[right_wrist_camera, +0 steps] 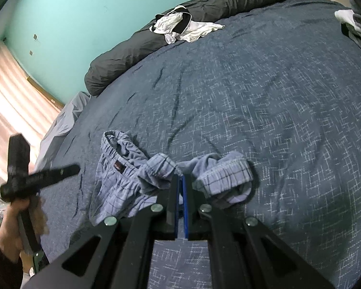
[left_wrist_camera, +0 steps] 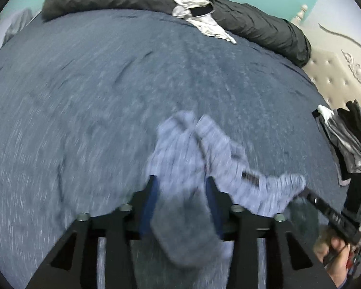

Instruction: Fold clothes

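Garment: a pair of blue plaid boxer shorts lies crumpled on the dark blue bedspread, near its front edge.
Right gripper: the right gripper has its jaws closed to a narrow slit and pinches the elastic waistband of the shorts.
Left gripper: the left gripper has its jaws set wide; blurred cloth of the shorts lies between them, but whether it is gripped, one cannot tell.
Direction: from the right gripper, most of the cloth spreads toward 9 o'clock, and a smaller rolled part toward 2 o'clock.
Long axis: the waistband runs about from 9 to 3 o'clock across the right wrist view.
Nearer hand: both are at the garment; only the right one clearly holds it.
Other clothes: a white and black garment at 12 o'clock, a dark stack far from it.
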Available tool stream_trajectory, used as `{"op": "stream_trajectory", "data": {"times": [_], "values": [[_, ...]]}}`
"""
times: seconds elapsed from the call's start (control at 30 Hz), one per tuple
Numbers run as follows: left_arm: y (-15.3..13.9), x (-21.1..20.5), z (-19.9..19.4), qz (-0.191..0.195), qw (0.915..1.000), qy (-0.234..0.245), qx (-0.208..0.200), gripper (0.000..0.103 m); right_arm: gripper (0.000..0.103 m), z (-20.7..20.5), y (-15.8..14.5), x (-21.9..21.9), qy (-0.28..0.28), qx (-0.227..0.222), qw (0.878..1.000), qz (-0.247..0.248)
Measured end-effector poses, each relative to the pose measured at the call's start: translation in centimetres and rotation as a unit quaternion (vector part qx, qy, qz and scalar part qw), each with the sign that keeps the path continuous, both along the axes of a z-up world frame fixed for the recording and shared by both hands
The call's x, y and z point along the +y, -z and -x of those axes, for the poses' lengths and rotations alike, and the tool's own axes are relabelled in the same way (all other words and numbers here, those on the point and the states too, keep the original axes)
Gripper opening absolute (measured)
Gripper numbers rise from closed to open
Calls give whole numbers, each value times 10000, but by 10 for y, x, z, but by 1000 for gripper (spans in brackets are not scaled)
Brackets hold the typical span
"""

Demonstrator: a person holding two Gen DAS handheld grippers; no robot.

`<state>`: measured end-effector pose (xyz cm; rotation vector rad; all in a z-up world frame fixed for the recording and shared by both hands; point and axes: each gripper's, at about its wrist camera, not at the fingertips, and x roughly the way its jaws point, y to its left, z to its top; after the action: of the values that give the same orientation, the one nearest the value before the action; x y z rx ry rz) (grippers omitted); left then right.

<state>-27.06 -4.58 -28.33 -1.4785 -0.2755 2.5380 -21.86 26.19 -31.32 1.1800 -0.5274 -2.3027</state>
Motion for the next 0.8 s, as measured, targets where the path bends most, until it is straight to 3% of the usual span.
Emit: {"op": "stream_trajectory", "data": {"times": [0.2, 0.57, 0.63, 0.67, 0.7, 0.8], "values": [[12, 16, 43, 139, 9997, 220, -43, 49, 2, 3, 3, 5, 31, -20, 10000, 5], [21, 28, 65, 256, 9985, 486, -10, 49, 2, 6, 5, 8, -21, -45, 10000, 67], [23, 31, 66, 230, 9985, 503, -1, 36, 2, 6, 5, 9, -19, -45, 10000, 71], [23, 32, 67, 212, 9985, 511, -2, 18, 2, 6, 5, 8, -20, -44, 10000, 72], [23, 33, 66, 233, 9984, 516, 13, 10, 2, 7, 5, 8, -22, -42, 10000, 72], [17, 35, 63, 271, 9981, 552, 95, 8, 2, 6, 5, 7, -39, -39, 10000, 68]]}}
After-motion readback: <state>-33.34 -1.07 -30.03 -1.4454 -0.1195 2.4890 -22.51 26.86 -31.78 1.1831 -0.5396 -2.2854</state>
